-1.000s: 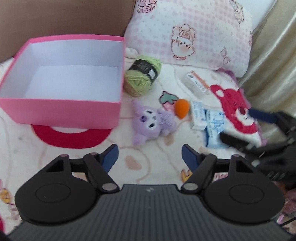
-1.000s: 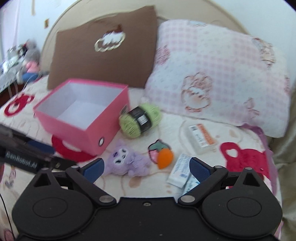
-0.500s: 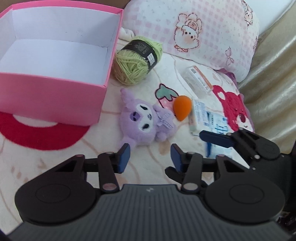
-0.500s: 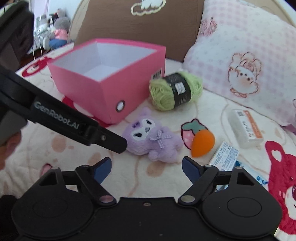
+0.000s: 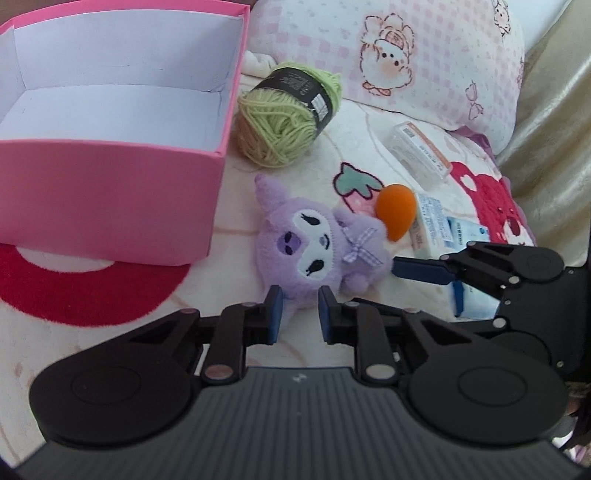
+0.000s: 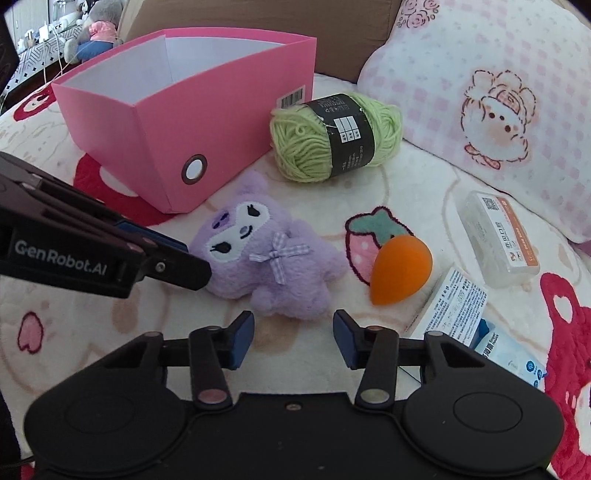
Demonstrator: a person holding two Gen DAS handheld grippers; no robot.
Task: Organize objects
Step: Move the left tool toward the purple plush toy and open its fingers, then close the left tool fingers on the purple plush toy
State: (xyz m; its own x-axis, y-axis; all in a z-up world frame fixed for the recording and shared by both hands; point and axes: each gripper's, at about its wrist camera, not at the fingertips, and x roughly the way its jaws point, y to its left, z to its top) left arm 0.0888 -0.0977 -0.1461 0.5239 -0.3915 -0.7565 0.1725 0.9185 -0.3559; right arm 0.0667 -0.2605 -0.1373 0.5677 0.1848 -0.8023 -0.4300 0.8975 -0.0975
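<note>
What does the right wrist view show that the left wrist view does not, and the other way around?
Only the right wrist view shows the round metal-ringed hole and the barcode sticker on the pink cardboard box, and the brown cushion behind it.

Only the left wrist view shows the box's white floor, which holds nothing, and the golden fabric at the bed's edge.

Both show the purple plush toy, the green yarn ball, the orange teardrop sponge and the pink checked pillow.
</note>
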